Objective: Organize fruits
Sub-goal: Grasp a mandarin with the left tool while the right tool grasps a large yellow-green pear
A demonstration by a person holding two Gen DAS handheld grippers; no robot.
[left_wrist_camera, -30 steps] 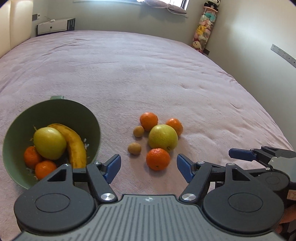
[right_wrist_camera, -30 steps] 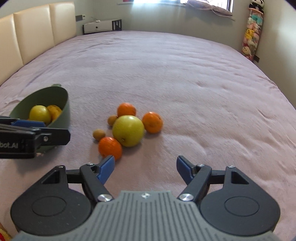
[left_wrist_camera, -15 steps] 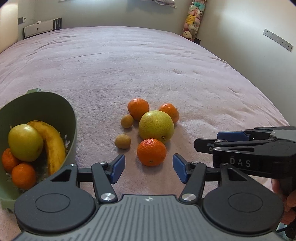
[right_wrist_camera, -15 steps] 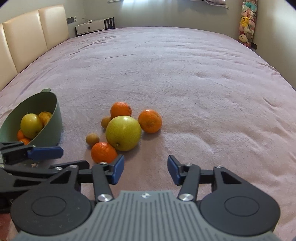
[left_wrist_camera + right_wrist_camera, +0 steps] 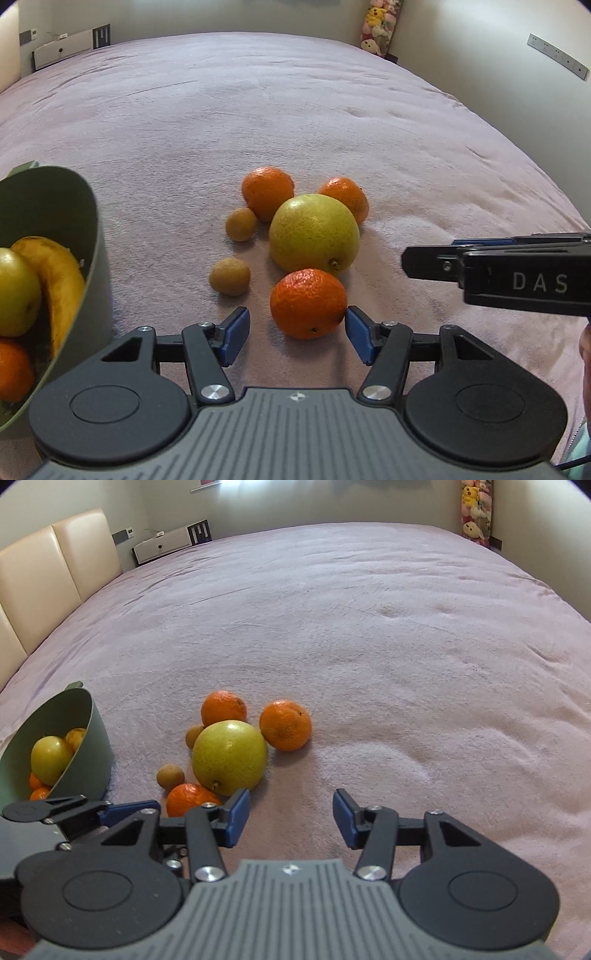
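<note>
Tangerine (image 5: 308, 302) between open left hand-held gripper's (image 5: 293, 334) fingers

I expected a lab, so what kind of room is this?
Most likely a bedroom: the fruit lies on a wide pink bedspread, with a cream padded headboard alongside and plush toys in the far corner.
</note>
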